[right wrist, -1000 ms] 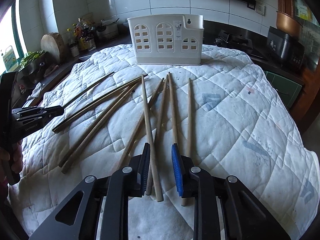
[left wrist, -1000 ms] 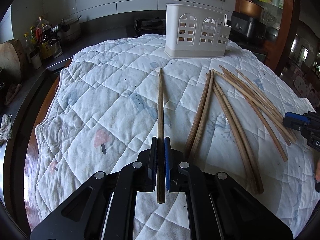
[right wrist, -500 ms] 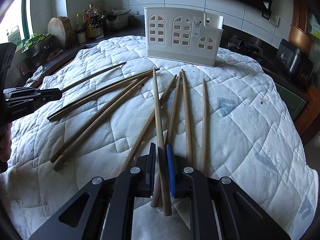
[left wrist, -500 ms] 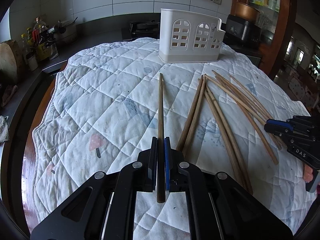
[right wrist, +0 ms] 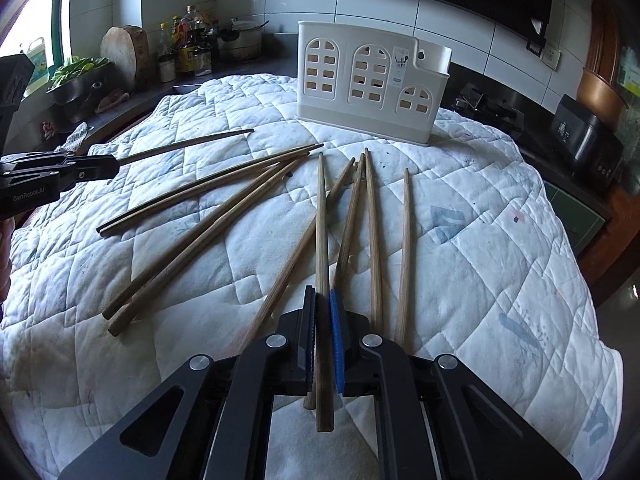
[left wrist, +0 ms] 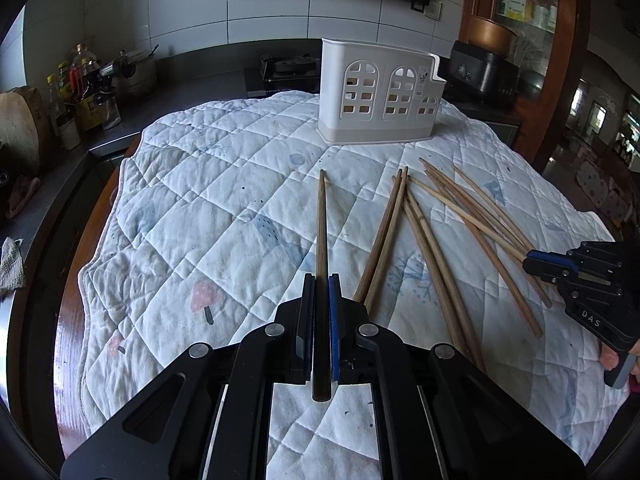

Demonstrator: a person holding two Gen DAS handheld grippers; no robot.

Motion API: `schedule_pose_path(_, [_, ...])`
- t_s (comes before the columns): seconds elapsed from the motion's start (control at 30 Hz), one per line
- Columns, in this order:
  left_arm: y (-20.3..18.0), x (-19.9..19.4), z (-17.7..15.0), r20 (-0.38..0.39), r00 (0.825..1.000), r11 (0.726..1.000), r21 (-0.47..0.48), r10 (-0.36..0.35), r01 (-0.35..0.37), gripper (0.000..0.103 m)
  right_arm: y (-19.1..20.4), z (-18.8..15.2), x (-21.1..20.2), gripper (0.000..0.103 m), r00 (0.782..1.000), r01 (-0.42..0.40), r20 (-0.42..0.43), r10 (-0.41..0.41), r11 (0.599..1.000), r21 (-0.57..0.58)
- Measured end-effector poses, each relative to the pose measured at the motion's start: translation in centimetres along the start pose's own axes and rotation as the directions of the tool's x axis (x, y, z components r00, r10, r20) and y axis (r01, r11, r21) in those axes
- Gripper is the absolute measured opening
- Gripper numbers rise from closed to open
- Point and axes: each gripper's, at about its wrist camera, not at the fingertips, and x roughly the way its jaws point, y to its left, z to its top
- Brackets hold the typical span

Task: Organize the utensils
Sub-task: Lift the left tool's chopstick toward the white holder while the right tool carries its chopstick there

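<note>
Left wrist view. Left gripper (left wrist: 321, 280) clenched on a single dark chopstick (left wrist: 321, 224); the stick runs straight ahead from between the pads, its far tip pointing toward the white utensil holder (left wrist: 380, 96), its butt end poking back behind the pads. The holder stands upright at the far side of the quilted cloth (left wrist: 200, 208), well apart from the stick's tip. To the right of the held stick, loose chopsticks (left wrist: 436, 240) lie fanned on the cloth, some crossing each other. At the right edge the right gripper (left wrist: 532, 264) comes in from the side with its tip at the near ends of the outermost sticks; a bit of the person's hand (left wrist: 616, 356) shows below it.

Right wrist view. Right gripper (right wrist: 322, 304) pinched tight on one light-brown chopstick (right wrist: 321, 220), which lies between the pads and points toward the holder (right wrist: 368, 84). More sticks lie close on either side: a pair and a single one to its right (right wrist: 406, 240), one crossing under it, and several (right wrist: 208, 208) splayed to the left. At the left edge the left gripper (right wrist: 100, 166) holds its dark stick (right wrist: 188, 146), raised clear of the pile. The holder stands upright beyond all the stick tips, touching none.
</note>
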Motion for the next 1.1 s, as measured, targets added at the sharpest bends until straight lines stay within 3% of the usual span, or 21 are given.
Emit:
schedule_pose_path(0.27, [-0.2,-1.7,0.8,0.037,0.999,1.000,0.001,-0.019,0.019,0.005,-0.4,1.8,-3.6,0.007,0.996,-0.018,0.092,0.016,1.000,0.021])
schedule_pose_path(0.6, [-0.4,-3.8,2.5,0.111,0.993,0.999,-0.017,-0.049,0.051,0.005,-1.8,6.5,-7.3,0.007,0.972,-0.090,0.224,0.074,0.994,0.063])
schedule_pose_path(0.87, [-0.9,-5.2,5.6,0.157,0.985,0.998,0.005,-0.068,0.069,0.005,-4.0,11.8,-8.8,0.007,0.968,-0.097,0.235,0.086,0.995,0.036])
schedule_pose_path(1.1, [-1.2,-6.0,9.9,0.182,0.978,0.995,0.030,-0.099,0.095,0.005,-7.0,17.5,-10.9,0.007,0.971,-0.054,0.234,0.046,0.998,0.026])
